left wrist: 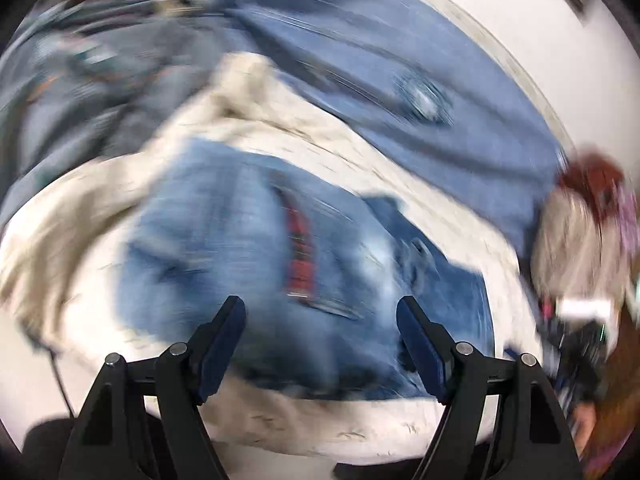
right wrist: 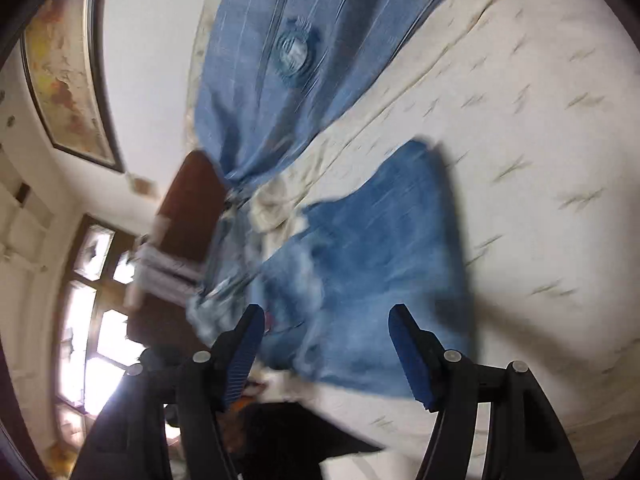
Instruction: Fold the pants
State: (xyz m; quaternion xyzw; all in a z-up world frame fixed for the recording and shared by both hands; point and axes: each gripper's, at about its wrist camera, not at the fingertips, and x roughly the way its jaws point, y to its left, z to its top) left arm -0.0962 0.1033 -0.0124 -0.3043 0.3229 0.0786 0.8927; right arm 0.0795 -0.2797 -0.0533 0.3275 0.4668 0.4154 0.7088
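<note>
A folded pair of blue jeans [left wrist: 280,272] lies on a white bedsheet [left wrist: 360,436], with a red tag on top; both views are motion-blurred. My left gripper [left wrist: 320,308] hovers over the near part of the jeans, open, nothing between its blue pads [left wrist: 420,344]. In the right wrist view the same folded jeans [right wrist: 380,264] lie just beyond my right gripper [right wrist: 326,316], which is open and holds nothing. A second, lighter blue pair of jeans [left wrist: 420,92] with a torn patch lies farther back, and those lighter jeans [right wrist: 288,64] show at the top of the right wrist view.
A cream cloth [left wrist: 120,184] is bunched left of the folded jeans, beside grey-blue fabric [left wrist: 80,100]. Red and pale items [left wrist: 584,220] sit at the bed's right. A dark wooden headboard [right wrist: 188,208], a framed picture [right wrist: 68,80] and a bright window [right wrist: 92,332] lie left.
</note>
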